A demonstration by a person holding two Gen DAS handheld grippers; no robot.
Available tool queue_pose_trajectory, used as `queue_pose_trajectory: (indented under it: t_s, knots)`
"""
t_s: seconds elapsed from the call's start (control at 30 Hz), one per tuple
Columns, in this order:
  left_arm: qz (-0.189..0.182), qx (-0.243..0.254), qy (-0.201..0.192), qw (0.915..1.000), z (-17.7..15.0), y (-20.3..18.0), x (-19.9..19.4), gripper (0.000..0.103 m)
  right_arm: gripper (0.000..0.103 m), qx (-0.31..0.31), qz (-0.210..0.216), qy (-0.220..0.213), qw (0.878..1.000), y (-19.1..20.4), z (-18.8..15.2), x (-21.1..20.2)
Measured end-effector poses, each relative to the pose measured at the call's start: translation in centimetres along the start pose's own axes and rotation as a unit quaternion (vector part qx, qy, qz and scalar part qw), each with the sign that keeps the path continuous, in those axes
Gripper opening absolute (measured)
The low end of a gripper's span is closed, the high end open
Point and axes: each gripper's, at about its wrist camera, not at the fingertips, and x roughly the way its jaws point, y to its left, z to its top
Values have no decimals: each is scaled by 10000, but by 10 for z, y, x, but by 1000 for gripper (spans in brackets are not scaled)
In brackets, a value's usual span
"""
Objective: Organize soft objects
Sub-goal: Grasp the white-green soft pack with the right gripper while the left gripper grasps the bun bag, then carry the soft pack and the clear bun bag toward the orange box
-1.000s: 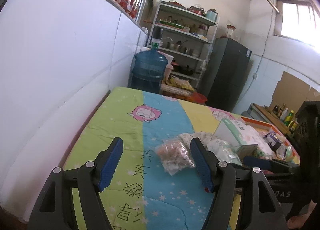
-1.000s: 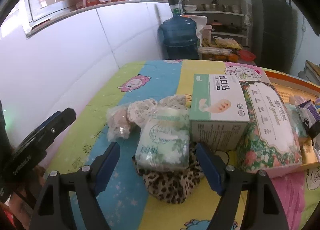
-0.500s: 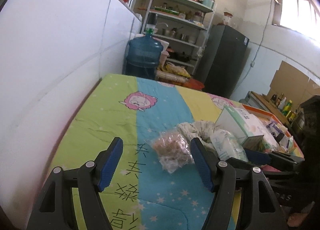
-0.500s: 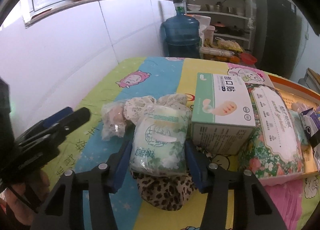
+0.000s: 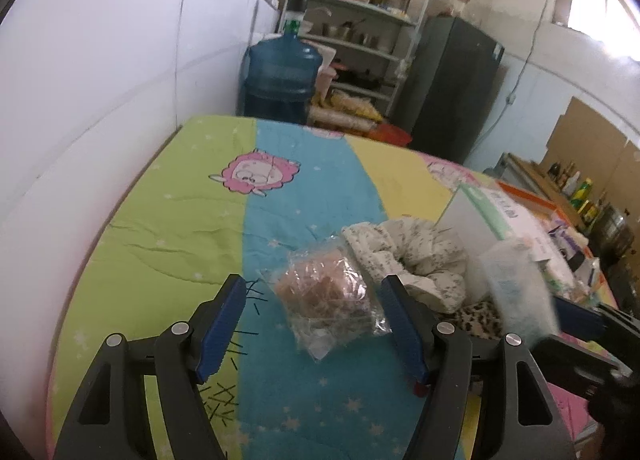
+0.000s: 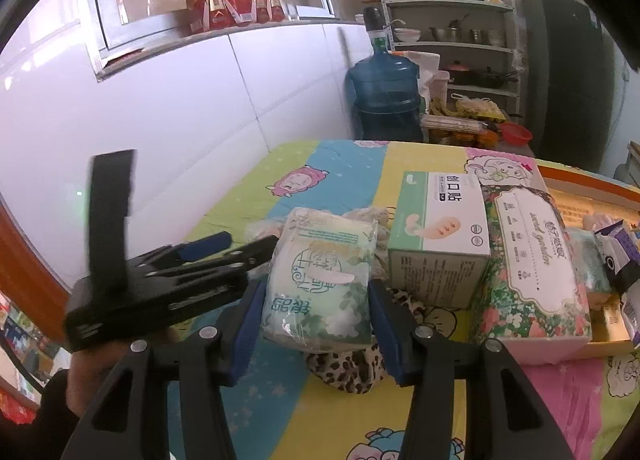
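Note:
My right gripper (image 6: pixel 316 292) is shut on a green-and-white soft tissue pack (image 6: pixel 320 252), held just above a leopard-print cloth (image 6: pixel 344 368). In the left wrist view the same pack (image 5: pixel 516 288) shows blurred at the right. My left gripper (image 5: pixel 313 286) is open, low over the cartoon bedsheet (image 5: pixel 180 219). A clear plastic bag of pinkish stuff (image 5: pixel 324 296) lies between its blue fingers, close to the right one, and neither pad presses on it. A pale floral cloth (image 5: pixel 408 256) is bunched just behind the bag.
A green-and-white box (image 6: pixel 438 236) and a flowered tissue box (image 6: pixel 532 260) stand right of the pack, with an orange tray (image 6: pixel 592 187) of small items beyond. A white wall runs along the left. A blue water jug (image 5: pixel 280 79) and shelves stand past the far edge.
My right gripper closed its jaws onto the tissue pack and raised it a little. My left gripper moved forward and down until the clear bag lay between its fingers.

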Motion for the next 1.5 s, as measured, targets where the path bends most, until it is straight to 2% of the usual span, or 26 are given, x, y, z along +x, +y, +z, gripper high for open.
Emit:
queue_pose_trajectory:
  t_s: [0.4,0.47,0.5,0.53,0.73,1.0,1.27,1.5]
  knots:
    - [-185,-102,516,9984,13,1,39,72,52,122,177,-17,9998,-9,-4,-5]
    - [-228,-179,487,9984,14,4,39,66,52,137,202,-22,9997,-11,-4,-5]
    - [-289,-208,475,9982,14,6,39,56,52,141,207,-28,9997,-12,-5,-6]
    - [-321,-233,460,9982,14,6,39,52,52,140,214,-33,9997,-11,-5,-6]
    - [-275,-320,219,9989,6,9,22,50,52,106,282,-69,9995,-12,-6,-10]
    - [-73,-326,-340,9989,-4,3,-27,50,52,5,394,-199,9990,-8,-9,-24]
    - [-22,142,-788,9968,-7,-41,-72,49,52,-8,373,-464,9982,-12,-11,-52]
    - [-242,427,-952,9942,-7,-83,-91,49,52,39,172,-755,9970,-30,-13,-82]
